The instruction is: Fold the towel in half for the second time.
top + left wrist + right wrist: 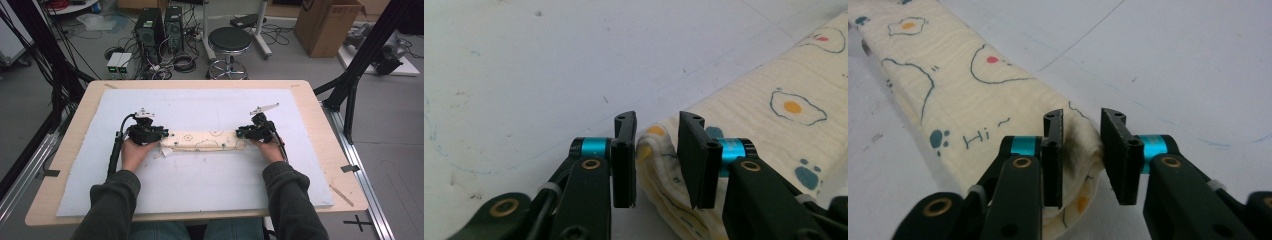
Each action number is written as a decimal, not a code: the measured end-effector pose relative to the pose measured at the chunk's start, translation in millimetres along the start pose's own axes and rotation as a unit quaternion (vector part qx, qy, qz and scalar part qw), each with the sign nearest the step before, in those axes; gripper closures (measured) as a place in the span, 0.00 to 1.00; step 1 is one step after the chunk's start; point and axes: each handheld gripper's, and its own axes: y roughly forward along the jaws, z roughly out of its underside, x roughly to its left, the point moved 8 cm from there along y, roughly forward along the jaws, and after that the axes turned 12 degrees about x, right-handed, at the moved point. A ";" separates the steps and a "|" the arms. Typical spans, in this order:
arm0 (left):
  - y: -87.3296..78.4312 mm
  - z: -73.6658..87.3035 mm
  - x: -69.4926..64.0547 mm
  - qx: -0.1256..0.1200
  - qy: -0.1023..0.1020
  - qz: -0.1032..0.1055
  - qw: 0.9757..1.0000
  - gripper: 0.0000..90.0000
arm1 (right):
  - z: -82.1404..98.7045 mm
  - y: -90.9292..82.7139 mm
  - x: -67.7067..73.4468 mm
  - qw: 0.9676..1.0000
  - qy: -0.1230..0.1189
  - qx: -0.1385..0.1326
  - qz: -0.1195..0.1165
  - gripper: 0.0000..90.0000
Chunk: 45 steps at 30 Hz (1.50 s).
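A cream cloth [202,141] printed with fried eggs and doodles lies folded into a long narrow strip across the middle of the white mat [200,185]. My left gripper [162,136] is at the strip's left end and my right gripper [241,132] is at its right end, each held in a hand. In the left gripper view the cloth's bunched end [651,150] sits between the jaws of the left gripper [656,130], with a gap beside one pad. In the right gripper view the other end [1080,145] lies loose between the parted jaws of the right gripper [1082,127].
The mat covers most of a wooden table [320,125]. Beyond the far edge stand a black stool [229,42], computer towers [150,30] with tangled cables, and a cardboard box [325,25]. Black frame posts [350,85] rise at both sides.
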 end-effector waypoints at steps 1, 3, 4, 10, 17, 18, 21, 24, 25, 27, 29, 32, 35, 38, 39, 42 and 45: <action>-1.2 -0.9 -0.6 -0.004 -0.002 0.002 1.000 0.74 | -0.5 -1.1 0.6 1.000 0.002 -0.003 -0.004 0.76; -4.0 -1.5 -1.7 -0.006 0.001 0.003 1.000 0.73 | -1.1 -3.1 1.1 1.000 0.003 -0.008 -0.003 0.72; -5.7 -1.5 -1.9 -0.006 0.006 0.004 1.000 0.73 | -1.6 -4.3 1.4 1.000 0.005 -0.011 -0.005 0.71; -17.1 -3.5 -6.8 -0.016 0.003 0.022 1.000 0.64 | -4.3 -12.7 4.4 0.999 0.013 -0.032 -0.022 0.60; -33.2 -4.4 -9.4 -0.032 0.012 0.025 0.999 0.62 | -7.9 -26.1 8.3 0.998 0.020 -0.057 -0.032 0.51; -35.3 -4.3 -9.3 -0.034 0.013 0.025 0.999 0.62 | -8.1 -27.8 8.3 0.998 0.023 -0.059 -0.030 0.49; -41.0 -4.1 -8.2 -0.039 0.014 0.025 0.999 0.61 | -10.3 -31.1 9.1 0.996 0.028 -0.072 -0.035 0.48; -44.1 -4.3 -7.8 -0.044 0.011 0.026 0.999 0.60 | -10.8 -33.1 9.1 0.996 0.031 -0.072 -0.030 0.45; -45.4 -4.3 -8.3 -0.044 0.013 0.028 0.999 0.60 | -11.2 -33.1 8.5 0.997 0.034 -0.069 -0.028 0.43; -47.0 -4.6 -9.7 -0.047 0.016 0.029 0.998 0.58 | -12.7 -34.9 8.4 0.996 0.032 -0.075 -0.022 0.43; -47.8 -4.5 -10.4 -0.046 0.019 0.029 0.998 0.58 | -12.3 -34.9 7.9 0.997 0.032 -0.074 -0.020 0.42; -48.1 -3.9 -11.1 -0.044 0.020 0.031 0.998 0.56 | -11.1 -34.4 7.4 0.997 0.035 -0.069 -0.017 0.39; -49.4 -3.6 -11.6 -0.047 0.022 0.031 0.998 0.55 | -11.5 -35.5 9.4 0.997 0.034 -0.069 -0.015 0.38; -50.7 -3.1 -11.9 -0.048 0.023 0.032 0.998 0.54 | -11.9 -35.8 10.6 0.997 0.029 -0.070 -0.011 0.36; -51.4 -2.7 -11.6 -0.047 0.024 0.030 0.998 0.54 | -11.7 -35.6 11.0 0.997 0.030 -0.069 -0.011 0.35; -53.0 -2.4 -11.6 -0.050 0.024 0.029 0.998 0.53 | -10.9 -35.9 12.1 0.997 0.031 -0.065 -0.010 0.34; -54.7 -2.2 -11.9 -0.053 0.024 0.031 0.998 0.51 | -11.7 -37.3 13.8 0.997 0.028 -0.068 -0.009 0.34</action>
